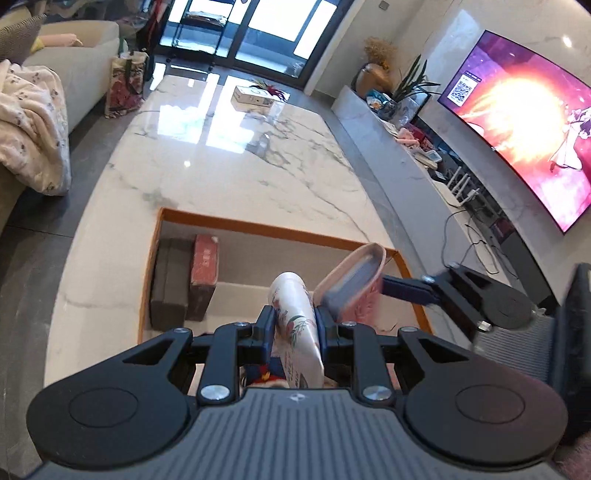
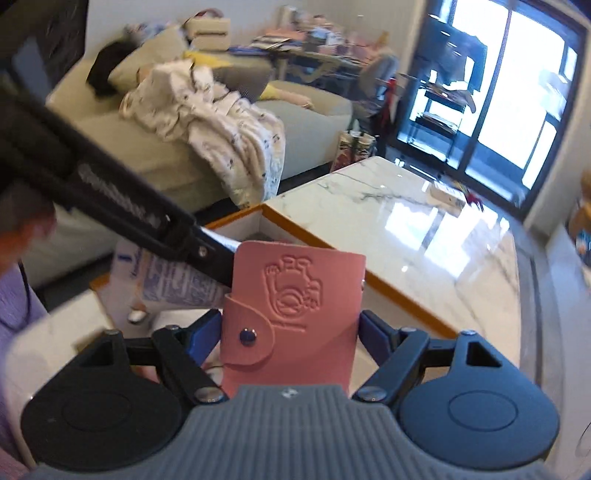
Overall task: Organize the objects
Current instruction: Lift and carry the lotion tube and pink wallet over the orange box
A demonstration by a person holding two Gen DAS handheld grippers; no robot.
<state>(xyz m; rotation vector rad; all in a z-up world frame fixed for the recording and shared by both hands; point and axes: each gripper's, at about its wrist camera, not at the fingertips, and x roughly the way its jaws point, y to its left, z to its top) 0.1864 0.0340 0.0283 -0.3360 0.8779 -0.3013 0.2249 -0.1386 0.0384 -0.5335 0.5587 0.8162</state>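
Two claws loaded above the orange-rimmed box (image 1: 258, 225): left claw (image 1: 295, 325) clenched on floral tube (image 1: 299, 328), long axis forward; right claw (image 2: 290, 328) grasping pink wallet (image 2: 295, 306), nearer the box's right edge.

Marble table (image 1: 229, 166), cream sofa (image 2: 207, 147), lit television (image 1: 524, 136) — bright glass doors (image 1: 255, 33) behind.

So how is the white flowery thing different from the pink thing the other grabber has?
The white flowery tube is slim and printed with leaves and flowers; the pink snap case is wide, flat and plain pink with a stamped cartoon. The left gripper holds the tube with its jaws nearly together; the right gripper holds the case with its jaws spread wide. Both are gripped above the orange-edged box on the marble table.
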